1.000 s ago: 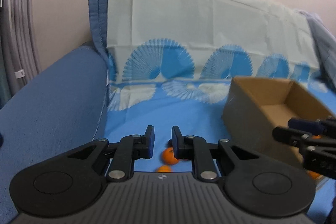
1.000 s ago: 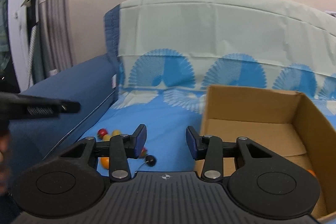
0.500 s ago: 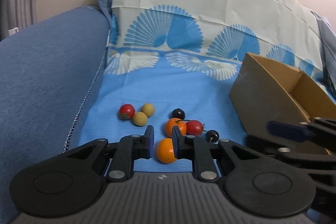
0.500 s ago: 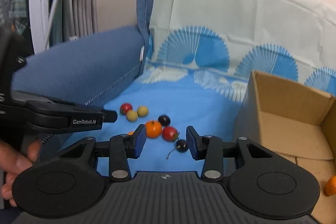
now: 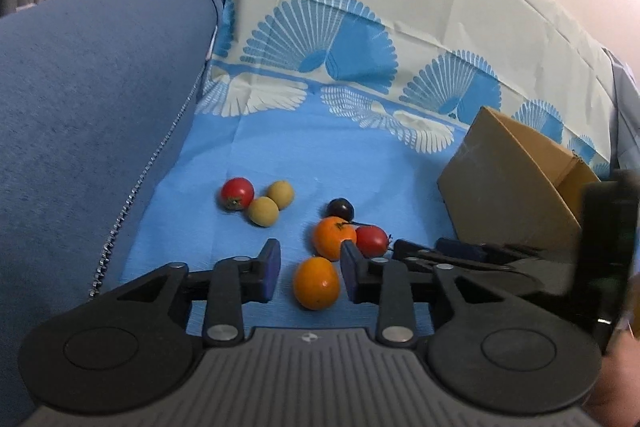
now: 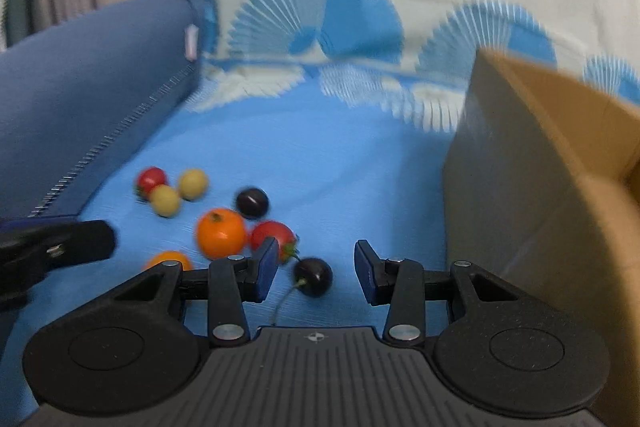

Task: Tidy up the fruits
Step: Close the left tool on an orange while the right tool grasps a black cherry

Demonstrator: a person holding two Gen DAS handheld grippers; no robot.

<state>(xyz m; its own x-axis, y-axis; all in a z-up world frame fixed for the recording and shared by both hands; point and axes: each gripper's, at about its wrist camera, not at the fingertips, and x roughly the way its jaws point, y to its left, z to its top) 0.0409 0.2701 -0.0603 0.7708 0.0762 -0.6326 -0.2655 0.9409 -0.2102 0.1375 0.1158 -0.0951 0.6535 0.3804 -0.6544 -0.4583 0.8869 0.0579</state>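
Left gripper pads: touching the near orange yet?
Apart. In the left wrist view the near orange sits between the left gripper pads, whose jaws have just been opening, with blue cloth visible on both sides of it.

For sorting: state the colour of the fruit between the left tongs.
Orange fruit; clearest in the left wrist view.

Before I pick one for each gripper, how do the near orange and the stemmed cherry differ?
The orange is orange and larger; the cherry is dark, smaller and trails a thin stem. The orange sits between the left gripper's open pads, the cherry between the right gripper's. Both are round and lie on the blue cloth.
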